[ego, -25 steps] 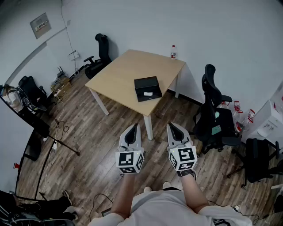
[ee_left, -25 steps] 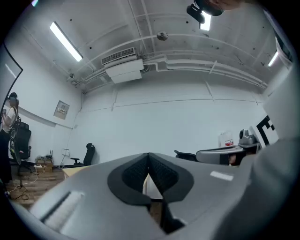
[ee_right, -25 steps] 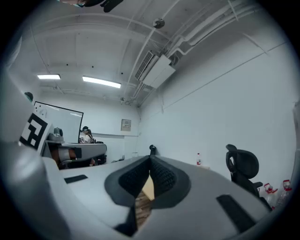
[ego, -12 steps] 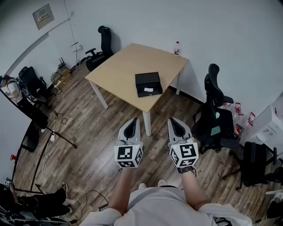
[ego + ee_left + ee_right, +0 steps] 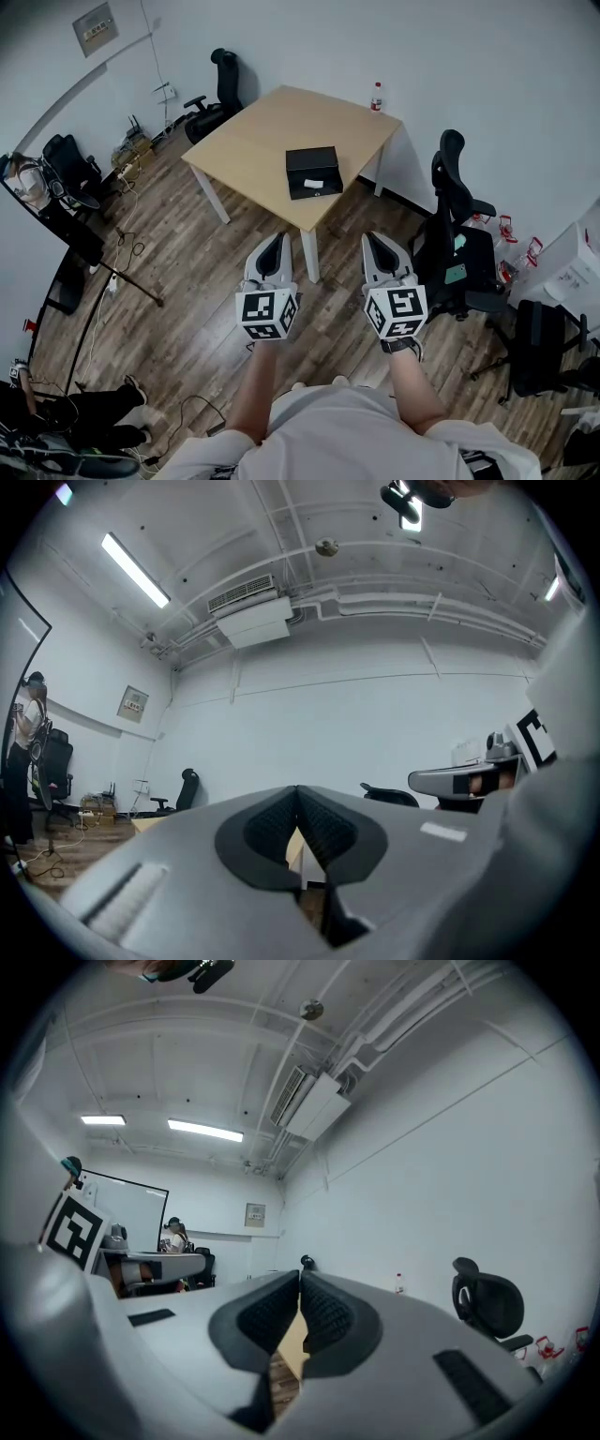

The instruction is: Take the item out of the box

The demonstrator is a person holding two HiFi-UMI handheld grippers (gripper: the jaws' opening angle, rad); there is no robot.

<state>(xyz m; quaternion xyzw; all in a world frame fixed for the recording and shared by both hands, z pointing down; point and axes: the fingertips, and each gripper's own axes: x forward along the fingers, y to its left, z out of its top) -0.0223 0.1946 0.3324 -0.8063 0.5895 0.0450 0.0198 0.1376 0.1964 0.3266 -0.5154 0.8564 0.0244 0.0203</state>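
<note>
From the head view, the person stands on the wooden floor well back from the desk (image 5: 267,131), which fills the upper middle of the frame. The black box (image 5: 312,165) lies open on it, near the corner that points toward the person. A small white item (image 5: 316,183) rests inside, close to the box's lower wall. A bottle (image 5: 377,97) stands at the desk's far corner, and a black chair (image 5: 452,220) sits at the right of the frame. The left claw (image 5: 275,240) and the right claw (image 5: 380,238) are held side by side at the centre of the frame, both well short of the desk and aimed toward it.

In the left gripper view, the left claw (image 5: 297,797) has its ribbed pads pressed together at the tips, with nothing between them.

The right gripper view shows the same of the right claw (image 5: 300,1281): closed tight and empty, with a strip of pale desk showing beyond it.

The item looks small, flat and light, probably stiff enough to pinch. I would take it across its narrow width and lift straight up. The shallow box looks light too and may slide or lift with it, so the other claw could pin a wall.
</note>
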